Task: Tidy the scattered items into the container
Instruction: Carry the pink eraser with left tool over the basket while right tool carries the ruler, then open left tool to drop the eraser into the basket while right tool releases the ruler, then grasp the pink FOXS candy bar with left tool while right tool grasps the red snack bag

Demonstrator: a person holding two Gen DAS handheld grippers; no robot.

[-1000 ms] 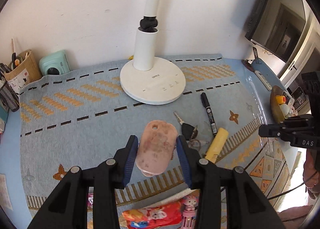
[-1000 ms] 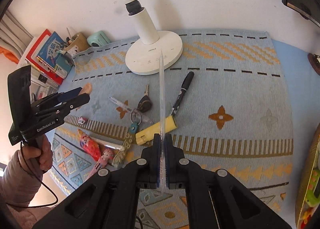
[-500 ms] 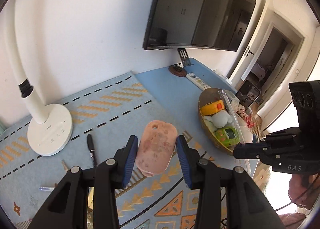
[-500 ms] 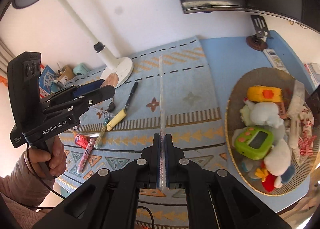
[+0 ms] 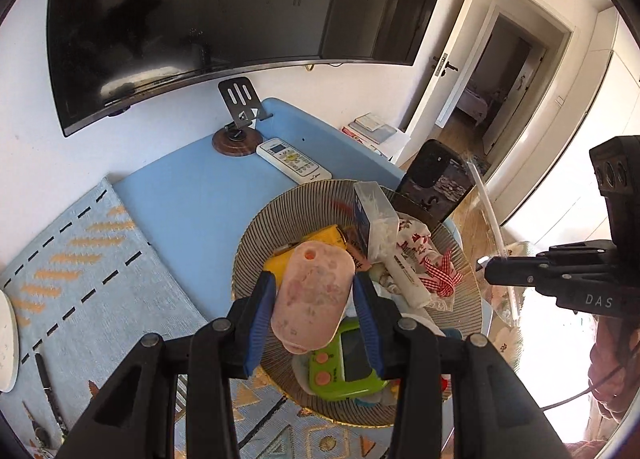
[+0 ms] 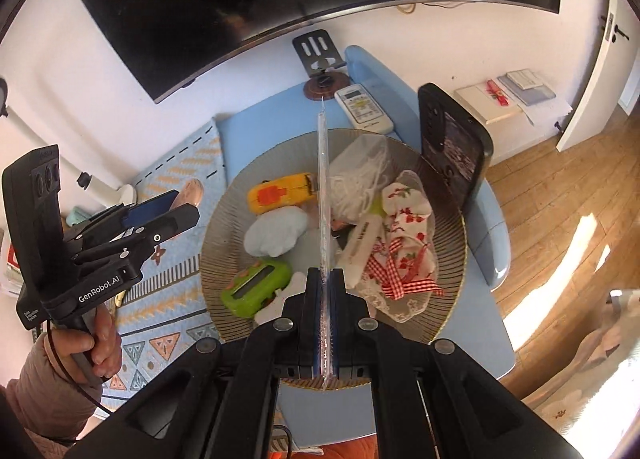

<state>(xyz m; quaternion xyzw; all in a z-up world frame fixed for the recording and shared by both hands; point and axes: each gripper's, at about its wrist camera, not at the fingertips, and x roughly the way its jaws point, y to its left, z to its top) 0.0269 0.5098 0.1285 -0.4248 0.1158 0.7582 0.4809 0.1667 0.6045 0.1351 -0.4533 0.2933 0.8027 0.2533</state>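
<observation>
Left side first: woven blue mat [image 5: 92,259] with orange dashes and triangle borders covers the smooth light-blue desk [image 5: 192,195]; a black marker [image 5: 47,383] lies on it at the far left edge of the left wrist view. The left tongs [image 5: 314,299] have their blue rubbery pads pressed on both sides of a pink oblong case [image 5: 314,295], soft-looking and blotchy with rounded corners and a small hole near its far end; it hangs over the near-left part of the basket, not touching the stuff below as far as I can tell.

The container is a round shallow basket [image 6: 224,227] with ribbed, striped walls; inside there's a lime-green plastic handheld game [image 6: 256,287] with a dark screen, a fluffy pale-blue plush lump [image 6: 276,235], a yellow blocky toy [image 6: 280,193] with orange patches, a clear plastic box [image 5: 376,219] of white cotton swabs, a white cylindrical tube [image 6: 360,243] with printed text, and a white fabric pouch [image 6: 408,219] with red floral print, gingham ribbon and lace trim.

The right tongs [image 6: 327,323] are squeezed together on a thin clear plastic ruler [image 6: 323,195], held edge-on and pointing straight out over the middle of the basket. Behind the basket: a white remote [image 6: 363,107], a metal phone stand on a round wooden base [image 6: 322,71]; a black phone [image 6: 456,155] leans upright at the basket's right rim; wooden floor [image 6: 552,195] off to the right.
</observation>
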